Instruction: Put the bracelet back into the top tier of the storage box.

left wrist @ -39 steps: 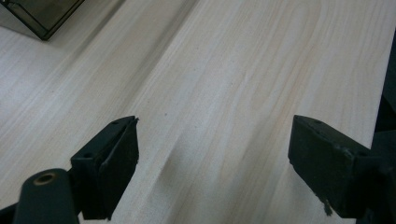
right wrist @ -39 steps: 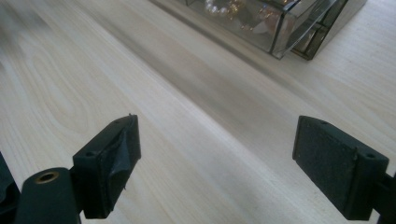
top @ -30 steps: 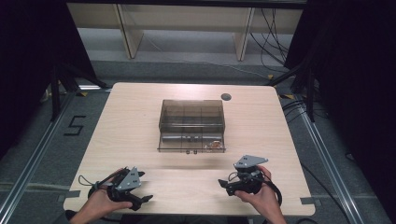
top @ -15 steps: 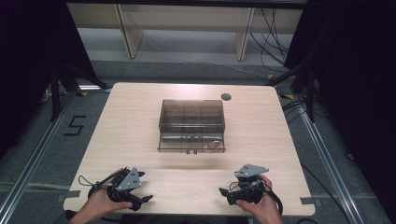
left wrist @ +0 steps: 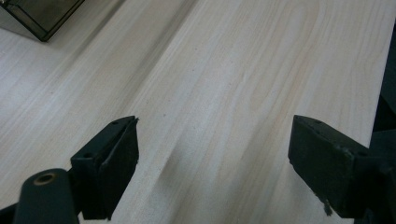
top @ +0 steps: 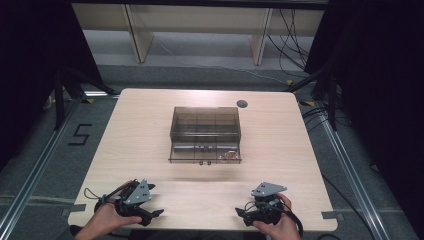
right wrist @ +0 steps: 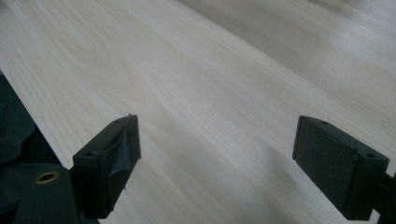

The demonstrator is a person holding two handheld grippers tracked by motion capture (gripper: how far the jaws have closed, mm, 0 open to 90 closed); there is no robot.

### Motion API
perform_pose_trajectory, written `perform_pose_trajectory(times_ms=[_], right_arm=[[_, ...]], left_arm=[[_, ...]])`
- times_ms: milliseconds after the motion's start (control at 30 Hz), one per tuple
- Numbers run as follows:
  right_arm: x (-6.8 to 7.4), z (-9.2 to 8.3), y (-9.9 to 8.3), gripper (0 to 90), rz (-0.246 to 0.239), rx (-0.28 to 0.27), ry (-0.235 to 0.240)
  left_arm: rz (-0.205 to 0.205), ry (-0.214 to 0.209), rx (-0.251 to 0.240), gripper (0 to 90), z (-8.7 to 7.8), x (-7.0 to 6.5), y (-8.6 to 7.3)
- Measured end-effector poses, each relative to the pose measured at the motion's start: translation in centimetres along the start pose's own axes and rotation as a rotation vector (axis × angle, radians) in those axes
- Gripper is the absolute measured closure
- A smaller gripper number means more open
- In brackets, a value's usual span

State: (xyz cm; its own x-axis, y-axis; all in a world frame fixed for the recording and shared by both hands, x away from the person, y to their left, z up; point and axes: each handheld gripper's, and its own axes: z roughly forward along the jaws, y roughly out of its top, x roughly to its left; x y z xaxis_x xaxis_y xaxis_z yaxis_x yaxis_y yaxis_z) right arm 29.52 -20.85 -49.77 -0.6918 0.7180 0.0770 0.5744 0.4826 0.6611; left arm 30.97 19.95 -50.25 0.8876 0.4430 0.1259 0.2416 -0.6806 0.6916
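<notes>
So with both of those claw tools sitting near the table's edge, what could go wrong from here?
1. The left gripper and right gripper sit by the table's near edge; a slip could drop one.
2. Their trailing cables might snag when reaching forward.
3. The clear box looks light; a wide-open gripper could shove it rather than grasp it.

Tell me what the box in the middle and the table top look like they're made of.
The box looks like smoke-tinted clear plastic: its inner dividers show through the walls and lid, with a slight gloss. The table looks like pale wood or a wood-pattern laminate, matte, with long grain lines plain in both gripper views; which of the two I cannot tell.
</notes>
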Motion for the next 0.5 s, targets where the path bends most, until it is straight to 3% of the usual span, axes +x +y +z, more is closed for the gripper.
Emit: perform_pose_trajectory(times_ms=[67, 133, 200, 233, 367, 400, 500], right_arm=[[0.16, 0.27, -0.26, 16.0, -0.005, -0.032, -0.007], [0.26, -0.04, -0.25, 16.0, 0.005, 0.015, 0.002], [0.54, 0.24, -0.46, 16.0, 0.017, -0.019, -0.001], [0.37, 0.22, -0.44, 16.0, -0.002, -0.018, -0.001], [0.33, 0.29, -0.48, 16.0, -0.001, -0.018, -0.004], [0.39, 0.13, -0.40, 16.1, 0.015, 0.003, 0.004], [0.32, 0.25, -0.42, 16.1, 0.001, -0.001, 0.002]], left_arm=[[-0.001, 0.000, 0.002, 16.2, 0.02, 0.00, 0.00], [0.007, -0.002, 0.011, 16.2, 0.01, 0.03, 0.04], [0.001, -0.003, 0.006, 16.2, 0.00, 0.01, 0.03], [0.001, 0.000, 0.008, 16.3, -0.02, 0.02, 0.03], [0.004, -0.012, 0.011, 16.2, 0.08, 0.05, 0.02], [0.000, -0.013, 0.008, 16.2, 0.09, 0.03, 0.01], [0.000, -0.013, 0.008, 16.2, 0.09, 0.02, 0.01]])
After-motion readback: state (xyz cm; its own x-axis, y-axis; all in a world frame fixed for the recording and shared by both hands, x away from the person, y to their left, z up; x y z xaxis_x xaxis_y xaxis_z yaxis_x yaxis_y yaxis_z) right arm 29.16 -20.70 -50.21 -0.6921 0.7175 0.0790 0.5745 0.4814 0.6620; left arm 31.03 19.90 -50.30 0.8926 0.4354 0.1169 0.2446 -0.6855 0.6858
